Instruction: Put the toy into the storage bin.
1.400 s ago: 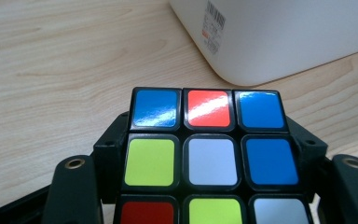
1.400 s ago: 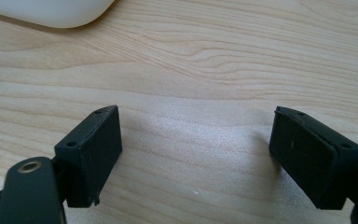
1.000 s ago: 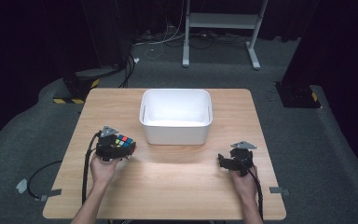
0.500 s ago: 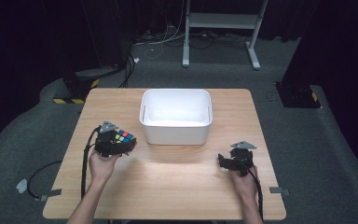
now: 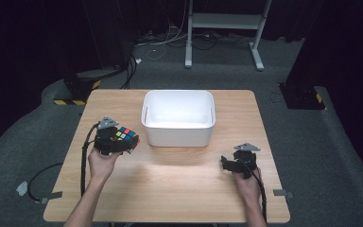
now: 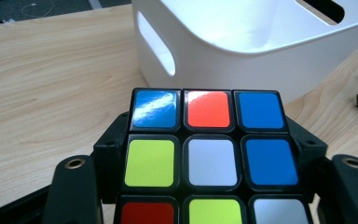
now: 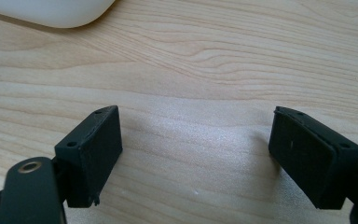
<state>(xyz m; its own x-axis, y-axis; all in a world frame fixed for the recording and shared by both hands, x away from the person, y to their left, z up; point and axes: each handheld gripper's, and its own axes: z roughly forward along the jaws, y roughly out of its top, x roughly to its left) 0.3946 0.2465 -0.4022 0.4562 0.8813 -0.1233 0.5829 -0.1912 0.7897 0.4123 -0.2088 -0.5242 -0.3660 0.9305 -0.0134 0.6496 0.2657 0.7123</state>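
Bench (image 5: 170, 184): carrying the bin at its far middle, both claws working at the near half.
Bin (image 5: 178, 117): sitting just right of the cube, its near-left wall standing in the way.
Cube (image 5: 125, 134): riding in the left claw, near the bin's left corner.
Left claw (image 5: 123, 142): gripping the cube by two sides.
Right claw (image 7: 214, 154): gaping wide, holding nothing, hovering low over bare wood.
Risk: I judge the cube may be clipping the bin rim if carried across too low.

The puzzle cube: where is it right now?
In the high view the puzzle cube sits clamped in the left tool, at the table's left side, just left of the white bin.
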